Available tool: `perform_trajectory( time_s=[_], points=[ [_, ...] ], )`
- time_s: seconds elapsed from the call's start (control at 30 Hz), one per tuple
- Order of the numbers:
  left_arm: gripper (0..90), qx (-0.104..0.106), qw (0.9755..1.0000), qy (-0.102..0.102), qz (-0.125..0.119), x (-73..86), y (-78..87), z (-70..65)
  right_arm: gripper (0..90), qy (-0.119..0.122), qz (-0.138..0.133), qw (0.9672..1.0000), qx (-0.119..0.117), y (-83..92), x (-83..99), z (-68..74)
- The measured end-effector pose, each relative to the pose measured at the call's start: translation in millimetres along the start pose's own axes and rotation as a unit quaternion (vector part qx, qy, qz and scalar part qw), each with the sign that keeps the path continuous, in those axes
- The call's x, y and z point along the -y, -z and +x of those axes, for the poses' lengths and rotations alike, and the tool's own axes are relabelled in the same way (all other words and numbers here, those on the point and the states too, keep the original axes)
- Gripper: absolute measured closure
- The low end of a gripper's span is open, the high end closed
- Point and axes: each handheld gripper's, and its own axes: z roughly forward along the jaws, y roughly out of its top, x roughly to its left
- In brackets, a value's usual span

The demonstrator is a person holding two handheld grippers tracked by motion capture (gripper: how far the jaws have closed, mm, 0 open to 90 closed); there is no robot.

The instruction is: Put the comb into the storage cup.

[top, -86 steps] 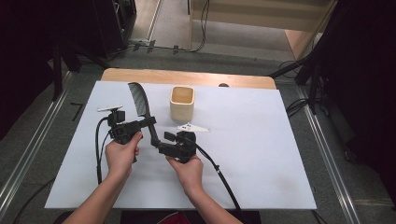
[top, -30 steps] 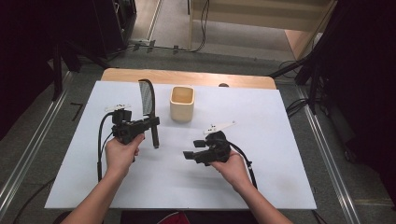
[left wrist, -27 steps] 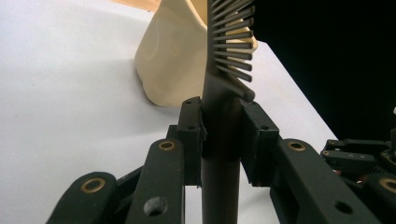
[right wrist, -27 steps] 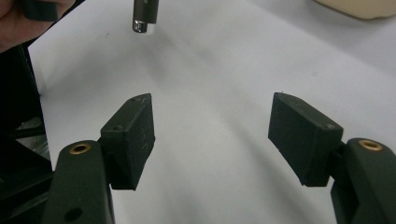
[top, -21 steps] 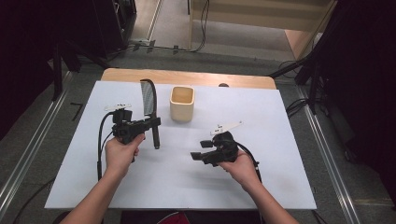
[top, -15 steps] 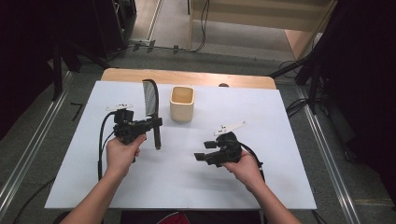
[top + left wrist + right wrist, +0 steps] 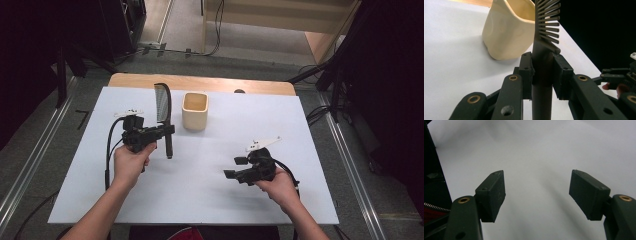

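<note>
My left gripper (image 7: pixel 167 130) is shut on the handle of a black comb (image 7: pixel 163 102), held upright over the left part of the white table (image 7: pixel 300 125). In the left gripper view the comb (image 7: pixel 544 37) stands between the pads (image 7: pixel 526 72), teeth pointing right. A cream cup (image 7: pixel 195 111) stands just right of the comb, and in the left gripper view the cup (image 7: pixel 507 30) is behind it. My right gripper (image 7: pixel 232 167) is open, low over the table at the right front. In the right gripper view (image 7: pixel 536 192) nothing lies between its pads.
A wooden table edge (image 7: pixel 200 81) shows behind the white top. Metal rails (image 7: pixel 345 150) run along both sides on the floor. Cables (image 7: pixel 111 150) trail from each gripper. The other gripper (image 7: pixel 621 77) appears at the right of the left gripper view.
The right gripper let go of the comb, opened and moved away to the right front. The left gripper has tilted the comb more upright and shifted slightly toward the cup.
</note>
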Motion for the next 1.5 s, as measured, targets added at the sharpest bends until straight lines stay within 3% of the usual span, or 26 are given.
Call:
perform_trajectory(
  time_s=[0.43, 0.87, 1.23, 1.5],
  points=[
    [73.9, 0.009, 1.0000, -0.001, 0.000, -14.4, -1.3, -2.7, 27.3, -0.024, -0.003, 0.9992, 0.031, 20.1, 25.4, -9.7],
    [73.9, 0.007, 0.9998, -0.015, -0.009, -32.9, -1.7, -3.3, 27.3, -0.036, 0.003, 0.9987, 0.036, 29.0, 39.0, -12.9],
    [73.9, 0.004, 0.9996, -0.016, -0.021, -49.5, -5.0, -5.3, 27.3, -0.043, 0.001, 0.9983, 0.039, 33.4, 43.1, -15.7],
    [73.9, 0.020, 0.9992, -0.018, -0.030, -64.5, -6.3, -10.1, 27.3, -0.044, 0.002, 0.9983, 0.037, 35.1, 44.8, -15.8]
  ],
)
